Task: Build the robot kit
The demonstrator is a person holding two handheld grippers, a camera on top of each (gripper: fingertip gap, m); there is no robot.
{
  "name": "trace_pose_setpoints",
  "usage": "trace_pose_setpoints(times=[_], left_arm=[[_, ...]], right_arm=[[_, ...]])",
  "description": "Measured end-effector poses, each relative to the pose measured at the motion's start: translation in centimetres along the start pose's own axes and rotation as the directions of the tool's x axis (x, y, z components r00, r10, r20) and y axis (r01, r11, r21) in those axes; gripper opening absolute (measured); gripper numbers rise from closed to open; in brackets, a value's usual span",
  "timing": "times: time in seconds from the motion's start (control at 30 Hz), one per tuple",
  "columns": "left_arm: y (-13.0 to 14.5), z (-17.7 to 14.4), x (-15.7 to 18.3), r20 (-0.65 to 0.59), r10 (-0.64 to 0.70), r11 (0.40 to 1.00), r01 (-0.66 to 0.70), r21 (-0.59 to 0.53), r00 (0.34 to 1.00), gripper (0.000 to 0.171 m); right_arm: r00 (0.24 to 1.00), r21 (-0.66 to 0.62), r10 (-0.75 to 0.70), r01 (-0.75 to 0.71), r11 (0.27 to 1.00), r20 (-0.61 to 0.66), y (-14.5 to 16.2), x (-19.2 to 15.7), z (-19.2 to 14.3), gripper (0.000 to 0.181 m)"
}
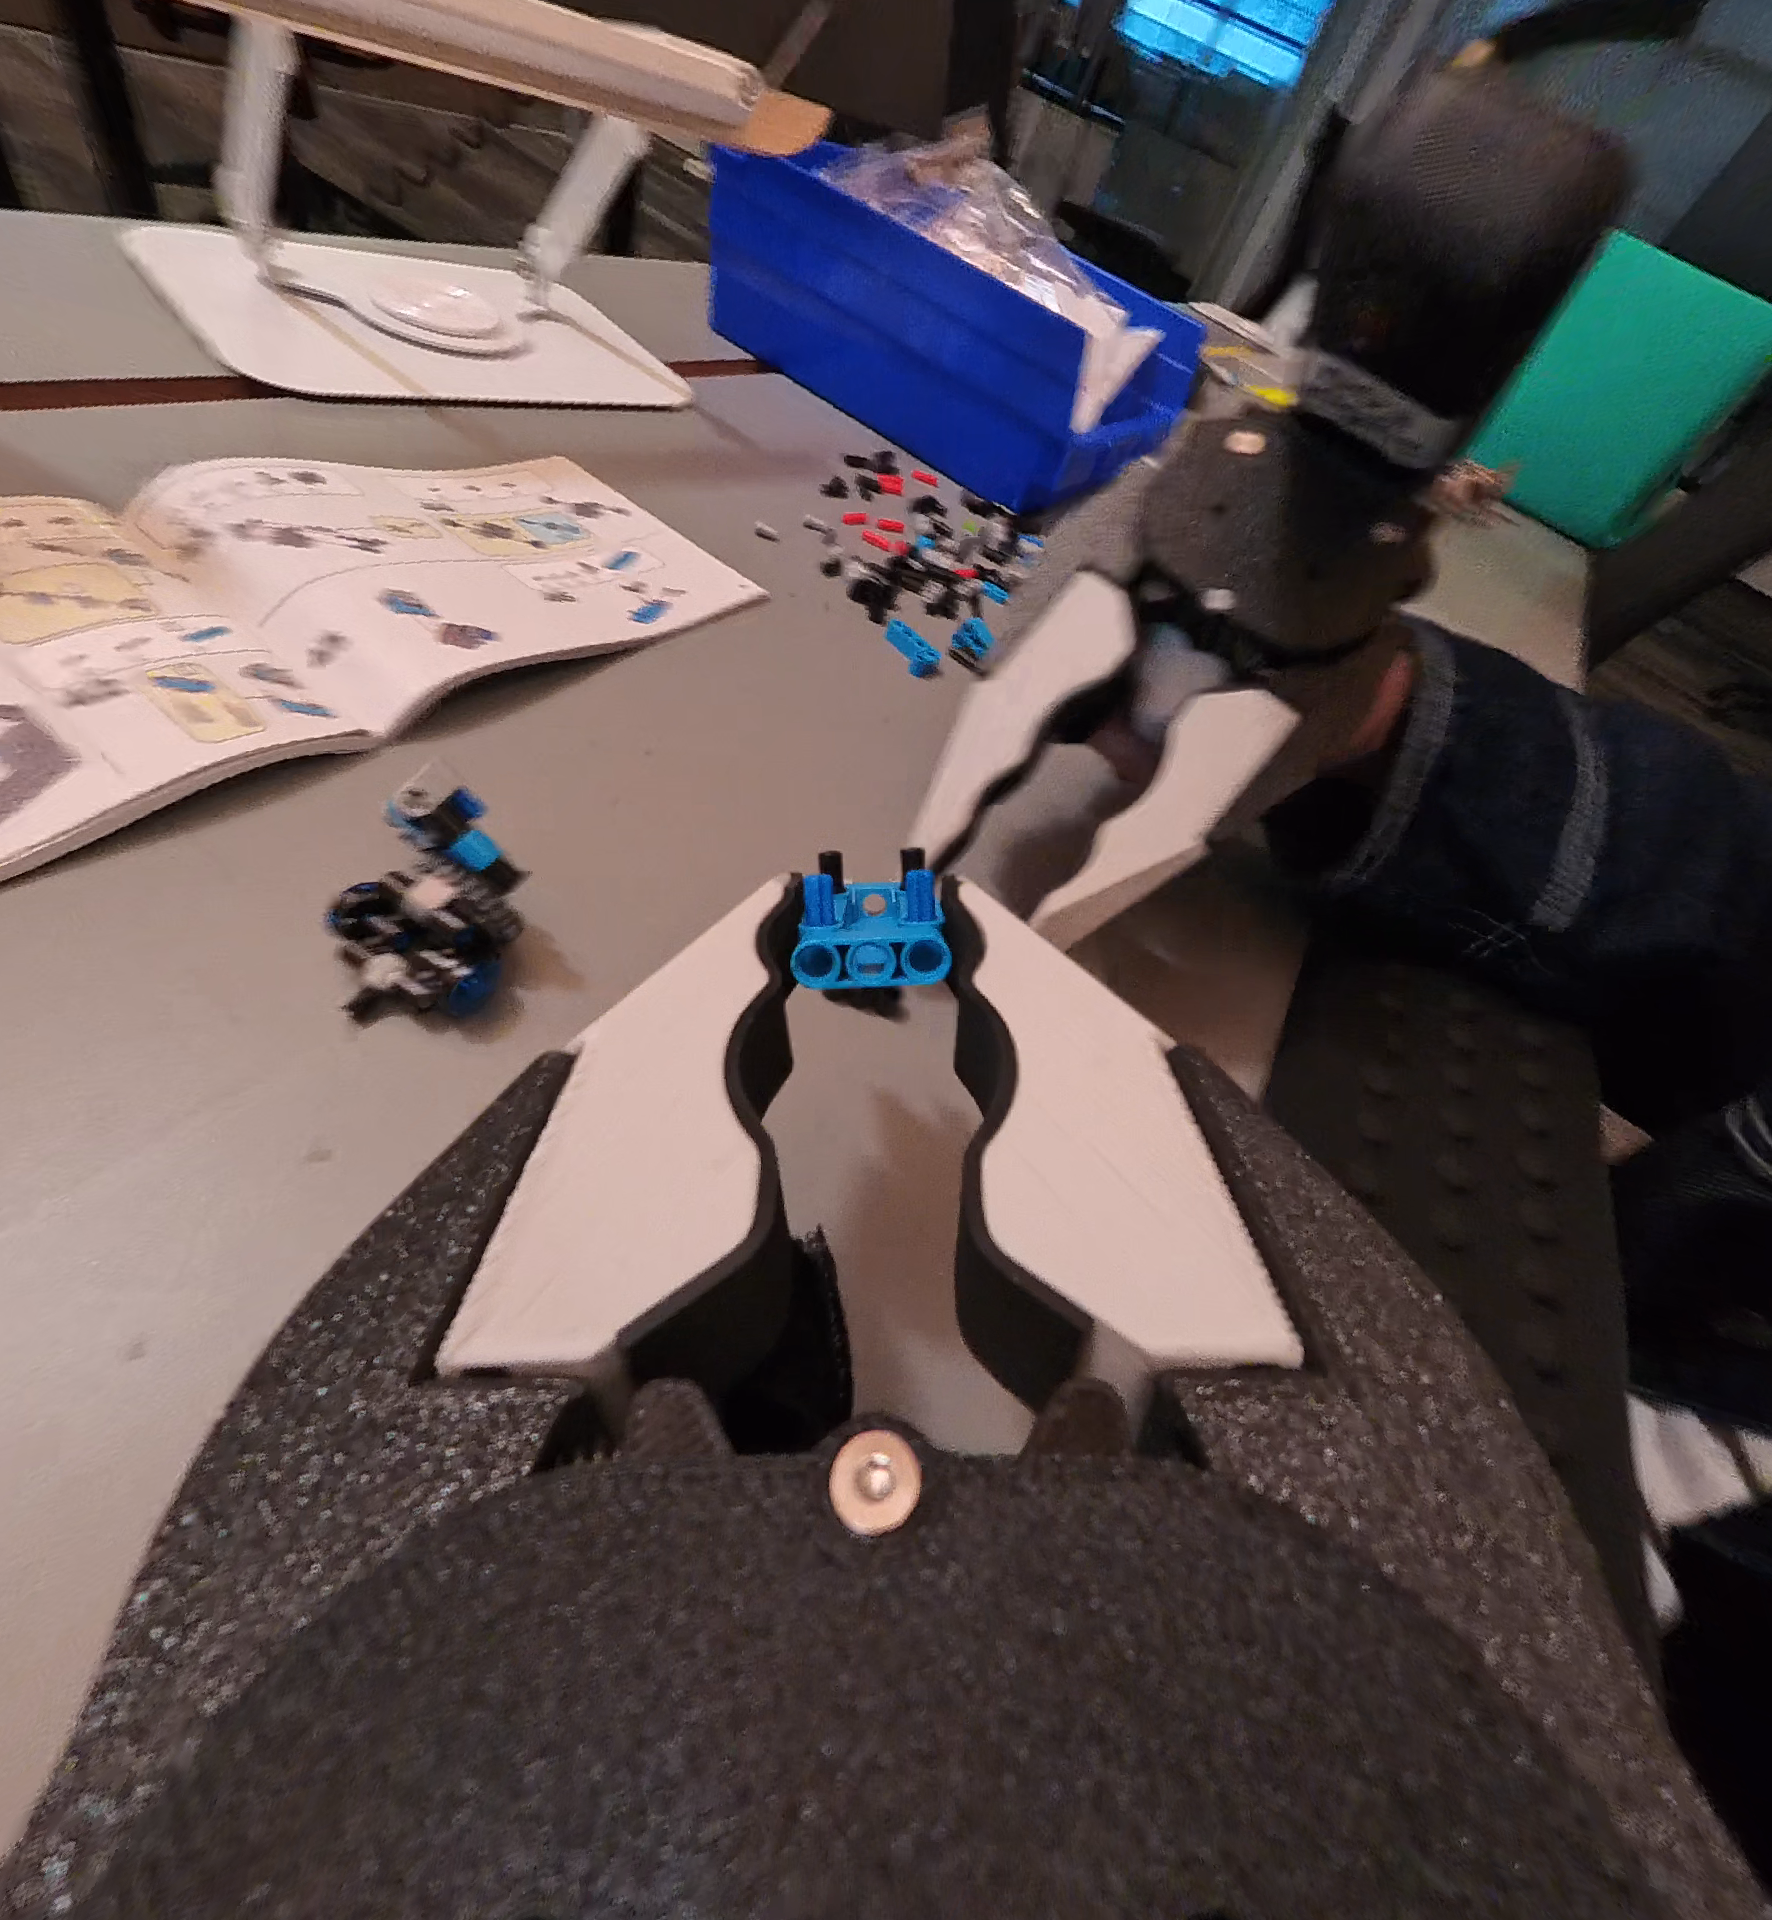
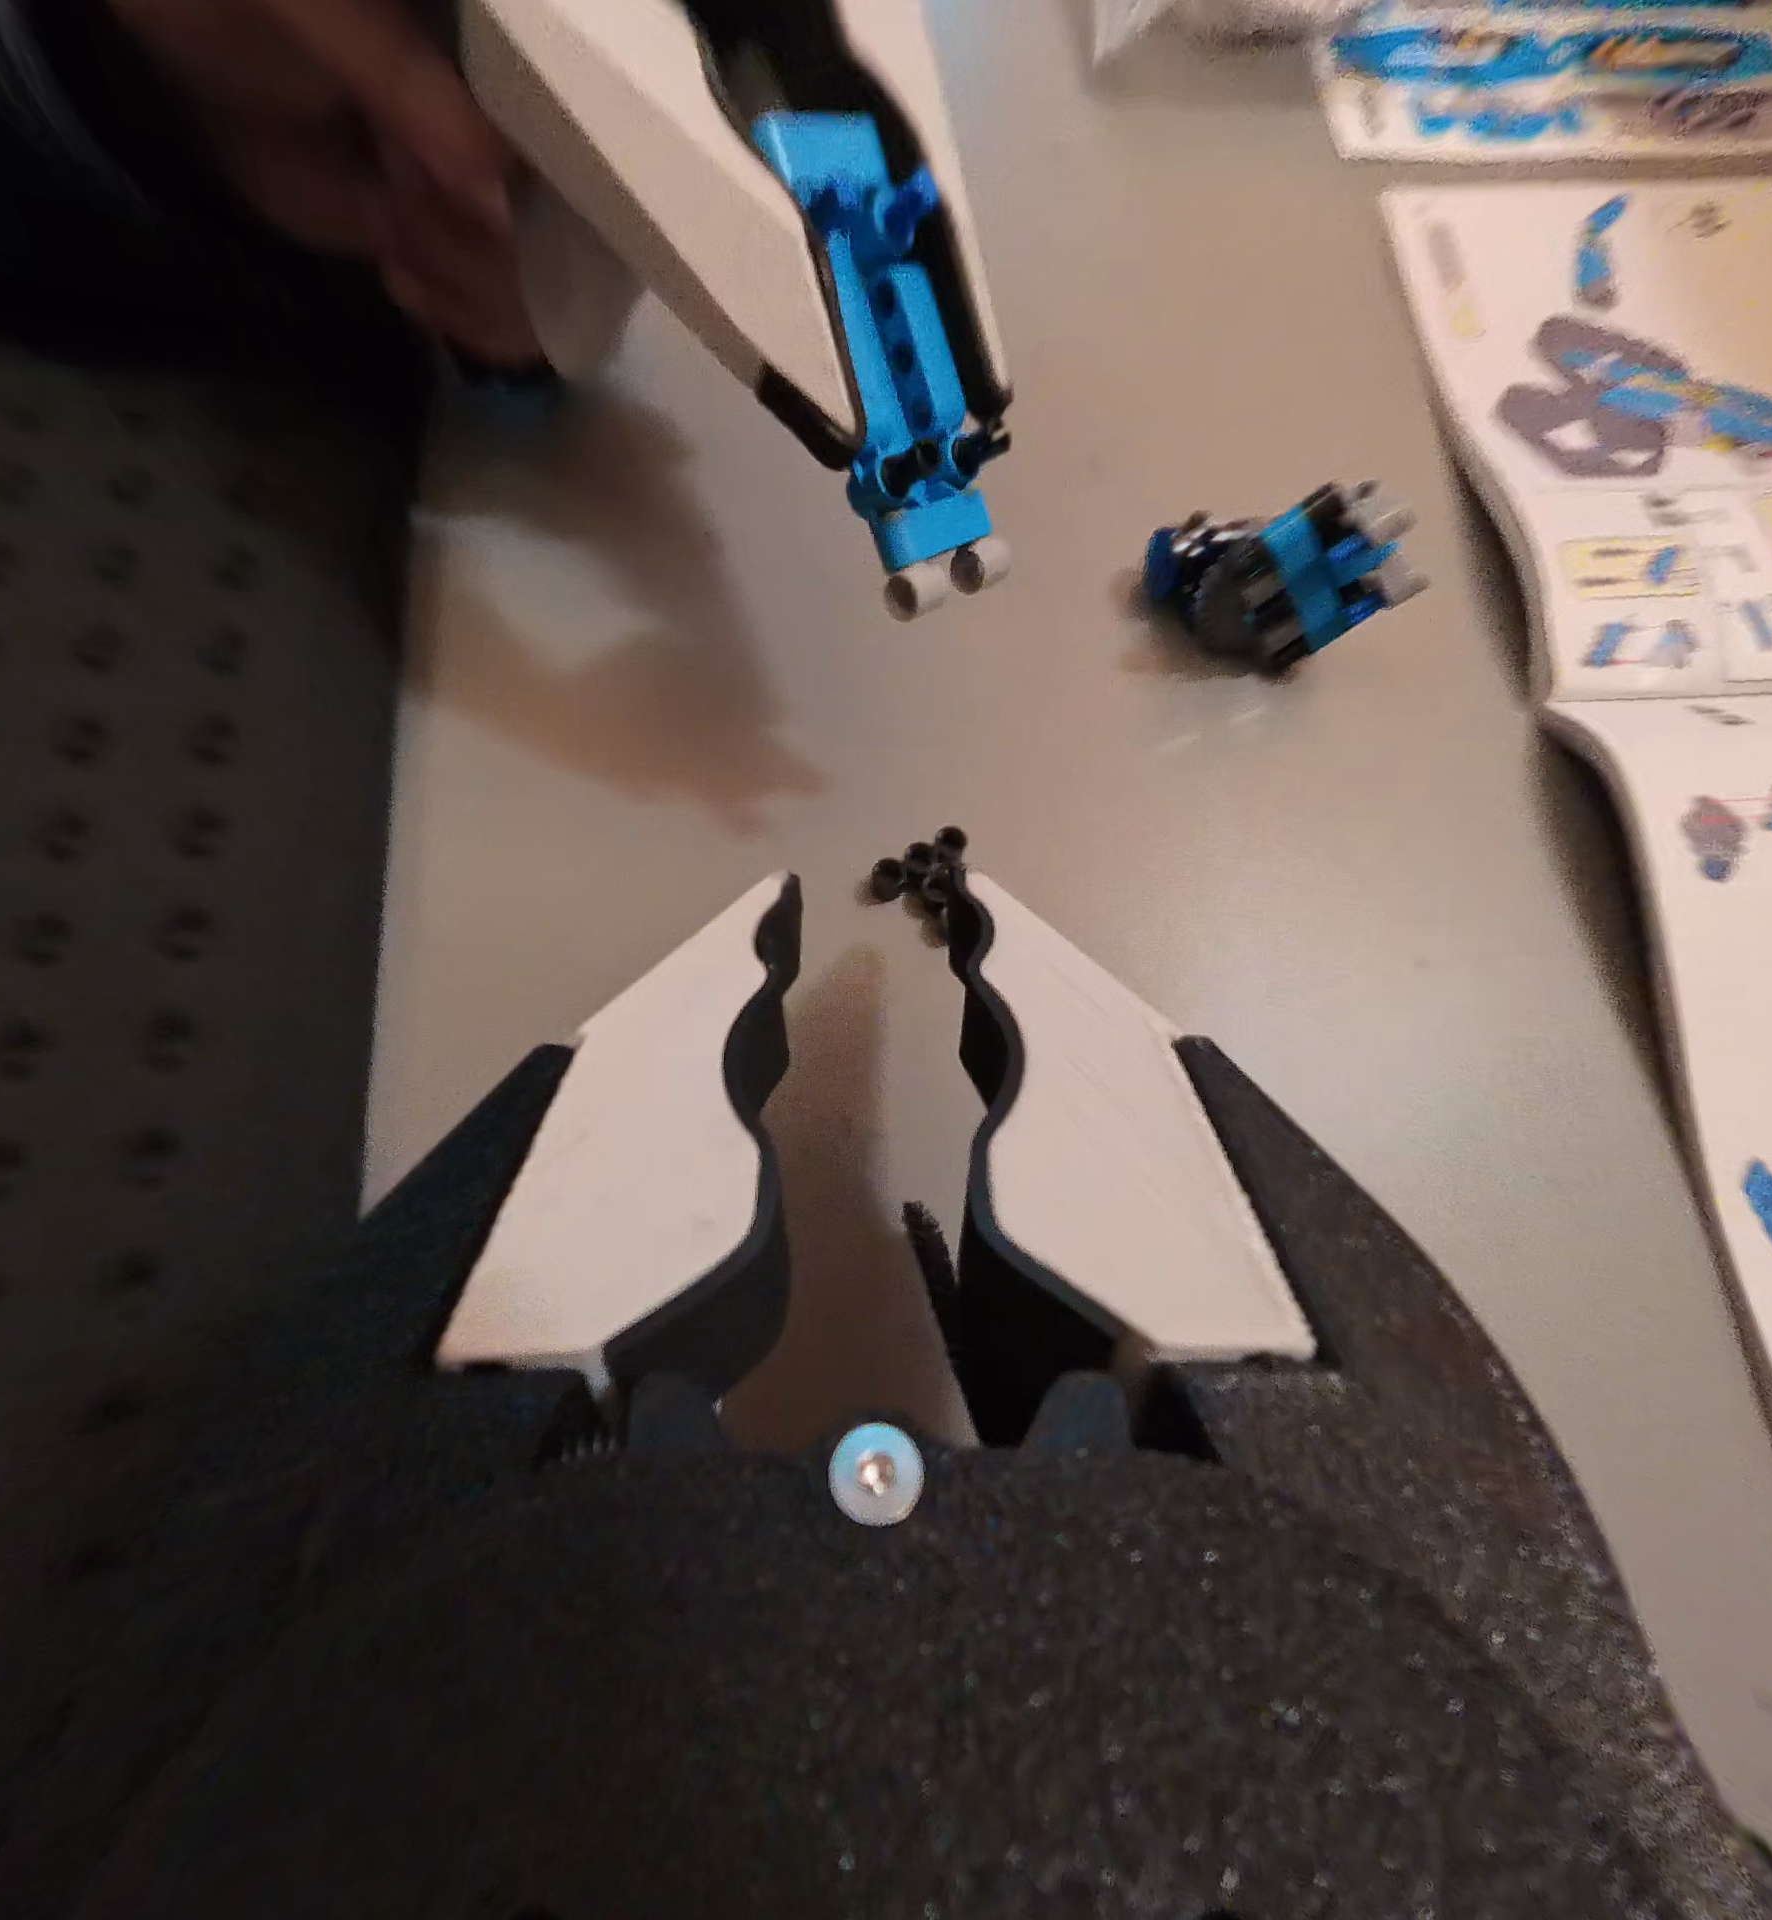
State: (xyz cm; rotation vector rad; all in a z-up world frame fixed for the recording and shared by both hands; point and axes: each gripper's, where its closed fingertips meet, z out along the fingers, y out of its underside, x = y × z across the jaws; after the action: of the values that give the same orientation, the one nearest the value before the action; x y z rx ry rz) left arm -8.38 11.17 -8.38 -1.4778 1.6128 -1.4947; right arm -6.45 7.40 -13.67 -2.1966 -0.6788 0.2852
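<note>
Right claw [image 2: 877, 894], fingers parted, shown above the grey table [image 2: 1225, 935]; a small cluster of black pins [image 2: 913, 868] is seen against the tip of its right-hand finger, contact uncertain owing to blur. Left claw [image 2: 923, 416], at upper centre, is closed on a blue brick assembly [image 2: 897, 343] ending in two white pins. A blue-and-black sub-assembly [image 2: 1277, 571] lies on the table beside an open instruction booklet [image 2: 1640, 436]

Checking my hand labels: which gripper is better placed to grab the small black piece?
Right. The right gripper is open and holds nothing, and the small black piece lies just at its fingertips. The left gripper is shut on a blue brick assembly, farther off.
</note>
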Motion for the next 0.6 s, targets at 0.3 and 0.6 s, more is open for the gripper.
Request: trace_pose_setpoints(times=[0.3, 0.6], left_arm=[[1.1, -0.7, 1.2, -0.099, 0.136, 0.988, -0.142, -0.063, 0.986, 0.026], [0.9, -0.7, 0.5, -0.101, 0.066, 0.996, -0.072, -0.048, 0.993, 0.026]], right_arm=[[0.981, -0.160, -0.146, 0.166, 0.973, 0.127, 1.2, 1.2, 2.7, 0.036], [0.981, 0.093, 0.087, -0.104, 0.990, 0.172, -2.1, 2.6, 1.1, 0.015]])
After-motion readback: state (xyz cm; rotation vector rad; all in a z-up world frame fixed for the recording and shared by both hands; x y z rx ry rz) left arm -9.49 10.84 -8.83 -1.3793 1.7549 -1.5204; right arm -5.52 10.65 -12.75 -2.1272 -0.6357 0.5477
